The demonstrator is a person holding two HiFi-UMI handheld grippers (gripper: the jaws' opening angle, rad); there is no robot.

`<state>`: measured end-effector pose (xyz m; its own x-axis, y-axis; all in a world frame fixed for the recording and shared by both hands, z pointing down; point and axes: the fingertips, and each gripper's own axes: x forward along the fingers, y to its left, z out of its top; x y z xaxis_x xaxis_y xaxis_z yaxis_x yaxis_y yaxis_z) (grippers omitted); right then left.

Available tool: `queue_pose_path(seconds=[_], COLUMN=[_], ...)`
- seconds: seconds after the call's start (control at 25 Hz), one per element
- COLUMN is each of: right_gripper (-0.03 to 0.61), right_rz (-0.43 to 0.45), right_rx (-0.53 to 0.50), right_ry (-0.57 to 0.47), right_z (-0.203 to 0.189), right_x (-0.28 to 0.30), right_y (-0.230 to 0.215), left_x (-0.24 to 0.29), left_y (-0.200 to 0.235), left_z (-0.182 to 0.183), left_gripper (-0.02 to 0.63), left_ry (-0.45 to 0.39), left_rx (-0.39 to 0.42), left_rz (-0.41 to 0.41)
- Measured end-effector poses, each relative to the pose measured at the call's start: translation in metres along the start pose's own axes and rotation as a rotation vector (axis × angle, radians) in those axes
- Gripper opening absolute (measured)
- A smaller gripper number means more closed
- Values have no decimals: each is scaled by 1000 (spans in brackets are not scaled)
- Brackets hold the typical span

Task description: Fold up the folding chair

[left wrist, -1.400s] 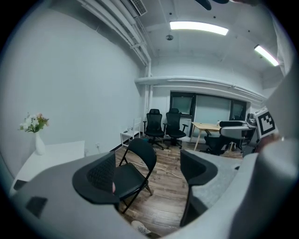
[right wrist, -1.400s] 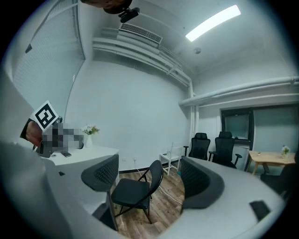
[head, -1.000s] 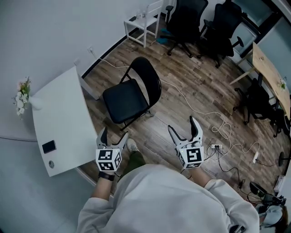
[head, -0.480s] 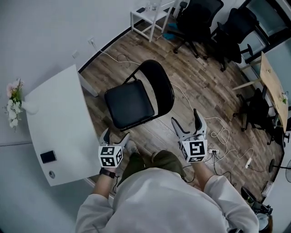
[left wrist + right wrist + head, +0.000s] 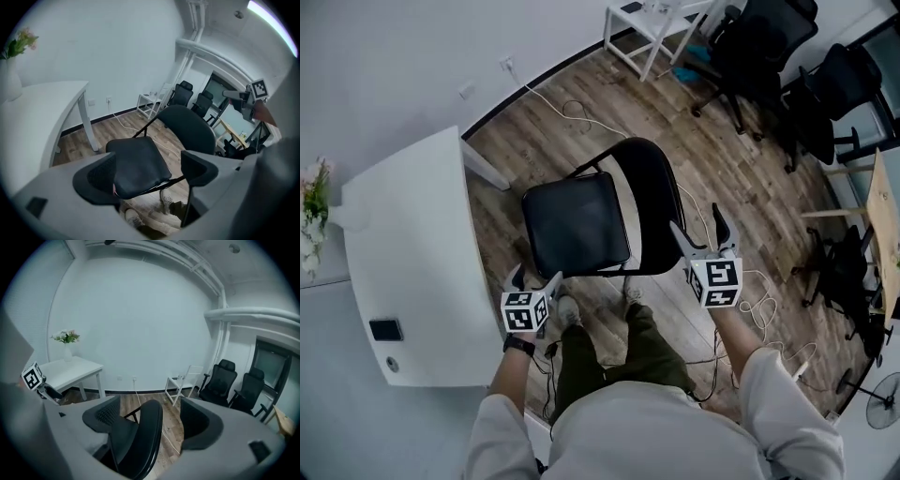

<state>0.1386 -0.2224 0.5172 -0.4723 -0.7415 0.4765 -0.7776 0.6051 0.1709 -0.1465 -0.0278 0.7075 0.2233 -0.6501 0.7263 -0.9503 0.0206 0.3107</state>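
Note:
A black folding chair (image 5: pixel 581 220) stands unfolded on the wood floor, its seat (image 5: pixel 136 164) flat and its backrest (image 5: pixel 652 202) upright on the right. My left gripper (image 5: pixel 534 279) is open at the seat's near left corner, the seat edge showing between its jaws. Open too, my right gripper (image 5: pixel 701 228) hovers beside the backrest's right edge; in the right gripper view the backrest (image 5: pixel 143 439) stands edge-on between its jaws (image 5: pixel 147 420). Neither gripper holds anything.
A white table (image 5: pixel 412 253) with a small dark device (image 5: pixel 385 330) and a vase of flowers (image 5: pixel 311 202) stands left of the chair. Office chairs (image 5: pixel 769 47) and a white stool (image 5: pixel 652 23) are at the back. Cables (image 5: pixel 759 309) lie on the floor at right.
The person has stepped up to the chair. Both grippers have closed in on it: the left to the seat's front corner, the right up beside the backrest.

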Motion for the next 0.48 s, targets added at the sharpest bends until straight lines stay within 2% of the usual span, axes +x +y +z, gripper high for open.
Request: queue_pose_path(seconds=[0.24, 0.36, 0.48], right_gripper=[417, 417, 417], right_rz=[78, 112, 138], right_rx=[109, 147, 163], right_ry=[174, 248, 292], right_z=[-41, -60, -73], right_x=[121, 168, 201], right_y=[-42, -44, -42], left_x=[90, 133, 172], left_y=[72, 107, 139], left_z=[-48, -75, -101], left_gripper=[434, 434, 434], left_ry=[113, 158, 200], left_rx=[-159, -265, -315], left_rz=[53, 62, 82])
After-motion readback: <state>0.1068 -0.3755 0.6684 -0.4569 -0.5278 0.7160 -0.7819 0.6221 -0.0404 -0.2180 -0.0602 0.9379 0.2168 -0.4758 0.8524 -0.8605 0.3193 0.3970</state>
